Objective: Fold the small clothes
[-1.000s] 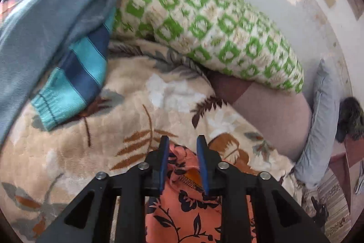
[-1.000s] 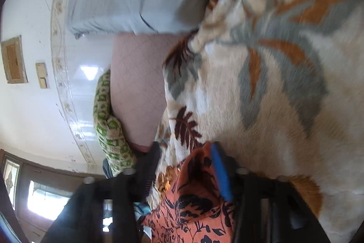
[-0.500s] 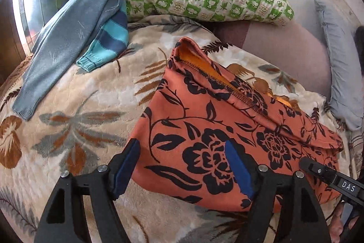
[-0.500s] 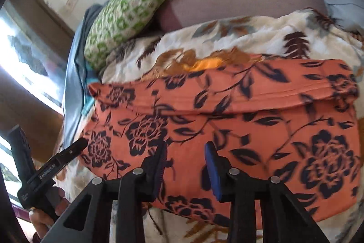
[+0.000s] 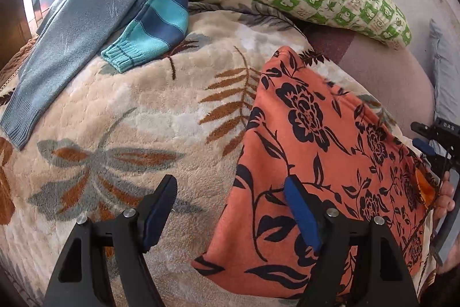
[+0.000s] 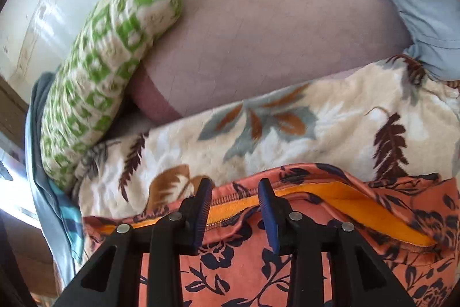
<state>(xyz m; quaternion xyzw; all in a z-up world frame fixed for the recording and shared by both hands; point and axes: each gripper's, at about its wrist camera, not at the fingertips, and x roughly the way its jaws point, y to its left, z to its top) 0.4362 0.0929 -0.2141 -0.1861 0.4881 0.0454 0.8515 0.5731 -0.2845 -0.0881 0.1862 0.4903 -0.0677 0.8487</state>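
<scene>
Two hand-held grippers here: your left hand-held gripper (image 5: 230, 209) is spread wide over the near-left edge of the orange floral garment (image 5: 313, 151), gripping nothing. Your right hand-held gripper (image 6: 234, 206) sits half-spread at its zipper edge (image 6: 227, 216), pads not pinching. That garment lies folded on the bed's leafy blanket (image 5: 123, 117).

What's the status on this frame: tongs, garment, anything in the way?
Left tongs open, hovering at orange floral garment edge. Right tongs part-open over its zipper edge, gripping nothing. Garment flat on blanket. Blue sweater well clear.
</scene>
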